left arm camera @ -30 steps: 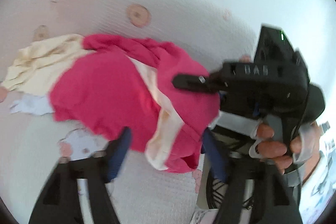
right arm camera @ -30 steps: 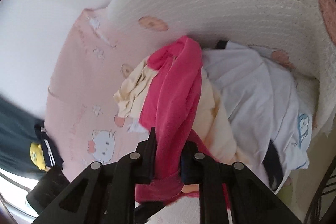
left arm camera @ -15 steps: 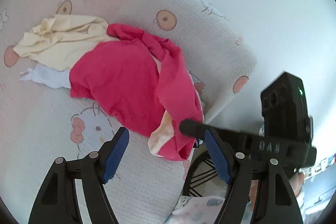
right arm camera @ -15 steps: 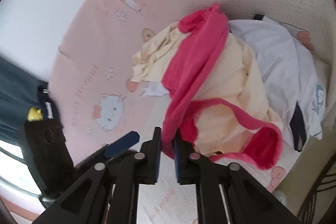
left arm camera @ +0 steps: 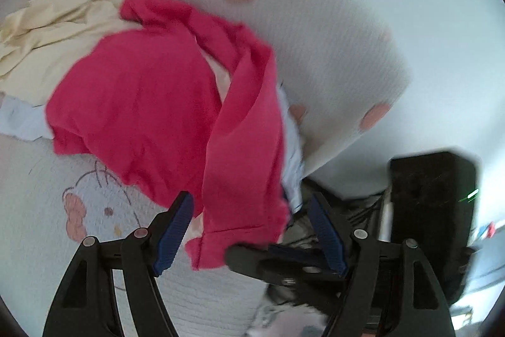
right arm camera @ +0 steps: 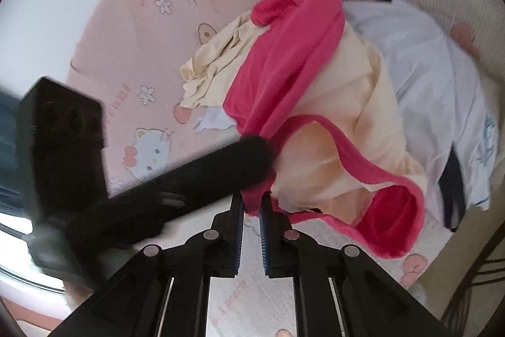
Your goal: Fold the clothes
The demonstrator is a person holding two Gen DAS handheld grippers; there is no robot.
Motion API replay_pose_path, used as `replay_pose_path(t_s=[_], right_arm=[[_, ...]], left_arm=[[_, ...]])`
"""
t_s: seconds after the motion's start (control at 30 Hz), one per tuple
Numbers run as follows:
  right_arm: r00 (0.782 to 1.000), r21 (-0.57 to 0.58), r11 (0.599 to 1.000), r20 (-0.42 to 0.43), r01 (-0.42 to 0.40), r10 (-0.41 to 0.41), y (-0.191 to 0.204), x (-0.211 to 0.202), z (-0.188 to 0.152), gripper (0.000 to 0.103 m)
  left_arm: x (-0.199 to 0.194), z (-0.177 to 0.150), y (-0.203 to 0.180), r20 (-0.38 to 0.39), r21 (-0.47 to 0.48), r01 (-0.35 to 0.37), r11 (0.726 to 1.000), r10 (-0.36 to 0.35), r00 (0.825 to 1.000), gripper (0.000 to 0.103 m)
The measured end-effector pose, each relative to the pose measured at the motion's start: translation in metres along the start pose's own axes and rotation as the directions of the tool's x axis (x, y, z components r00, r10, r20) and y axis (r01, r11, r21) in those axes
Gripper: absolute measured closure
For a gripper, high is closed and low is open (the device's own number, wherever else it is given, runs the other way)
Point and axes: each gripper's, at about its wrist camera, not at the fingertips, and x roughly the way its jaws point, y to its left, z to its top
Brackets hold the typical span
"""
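Pink garment [right arm camera: 284,62], stretched lengthwise toward right tongs [right arm camera: 251,207]

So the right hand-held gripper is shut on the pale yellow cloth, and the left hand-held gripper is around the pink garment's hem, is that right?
Not quite. The right hand-held gripper is shut on the bright pink garment, not on the pale yellow cloth; the right wrist view shows pink fabric pinched between its pads. The left hand-held gripper does have the pink hem between its closing jaws.

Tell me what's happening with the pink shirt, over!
Right gripper shut on pink shirt hem. Left gripper closing, shirt edge between its jaws, not pinched yet. Cream garment and white garment tangled underneath.
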Motion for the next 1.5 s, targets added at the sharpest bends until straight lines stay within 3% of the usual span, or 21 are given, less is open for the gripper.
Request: replay_pose_path(t_s=[0.07,0.2,0.33,0.4,0.53,0.8,1.0,1.3,1.33,1.43,1.5], right_arm=[[0.999,0.011,1.0,-0.025,0.029,-0.029,-0.008,0.0,0.0,0.094],[0.992,-0.013,0.992,-0.027,0.126,-0.127,-0.02,-0.006,-0.003,0.092],[0.977,-0.031,0.977,-0.014,0.212,-0.212,-0.028,-0.018,-0.004,0.056],[0.966,-0.033,0.966,0.002,0.258,-0.258,-0.033,-0.026,-0.004,0.054],[0.973,0.089,0.971,0.035,0.223,-0.227,-0.062,-0.041,-0.001,0.045],[0.984,0.248,0.962,0.099,0.117,-0.145,-0.095,-0.038,0.013,0.045],[0.978,0.21,0.972,0.155,0.106,-0.14,-0.091,-0.021,0.036,0.045],[0.982,0.275,0.96,0.152,0.062,-0.107,-0.099,0.001,0.05,0.046],[0.982,0.275,0.958,0.142,0.081,-0.124,-0.097,0.002,0.05,0.059],[0.979,0.249,0.959,0.113,0.136,-0.168,-0.091,0.001,0.05,0.082],[0.979,0.219,0.964,0.108,0.148,-0.175,-0.084,-0.001,0.048,0.086]], left_arm=[[0.006,-0.001,0.004,0.01,-0.012,-0.001,1.0,0.002,1.0,0.073],[0.019,-0.004,0.006,0.009,-0.027,0.004,1.0,-0.004,1.0,0.08],[0.02,-0.008,-0.001,0.034,0.0,-0.056,0.998,0.056,0.998,0.081],[0.019,-0.01,-0.002,0.039,-0.007,-0.056,0.998,0.057,0.998,0.081],[0.017,-0.014,-0.003,0.042,-0.009,-0.07,0.998,0.07,0.997,0.082],[0.02,-0.019,-0.001,0.034,0.002,-0.08,0.997,0.079,0.996,0.083],[0.026,-0.02,0.008,0.033,-0.03,-0.063,0.998,0.064,0.997,0.083],[0.033,-0.027,0.012,0.023,-0.022,-0.053,0.998,0.053,0.998,0.083],[0.032,-0.028,0.011,0.026,-0.014,-0.056,0.998,0.056,0.998,0.083],[0.03,-0.031,0.009,0.03,-0.023,-0.039,0.999,0.04,0.999,0.084],[0.025,-0.034,0.008,0.039,-0.034,-0.028,0.999,0.03,0.999,0.085]])
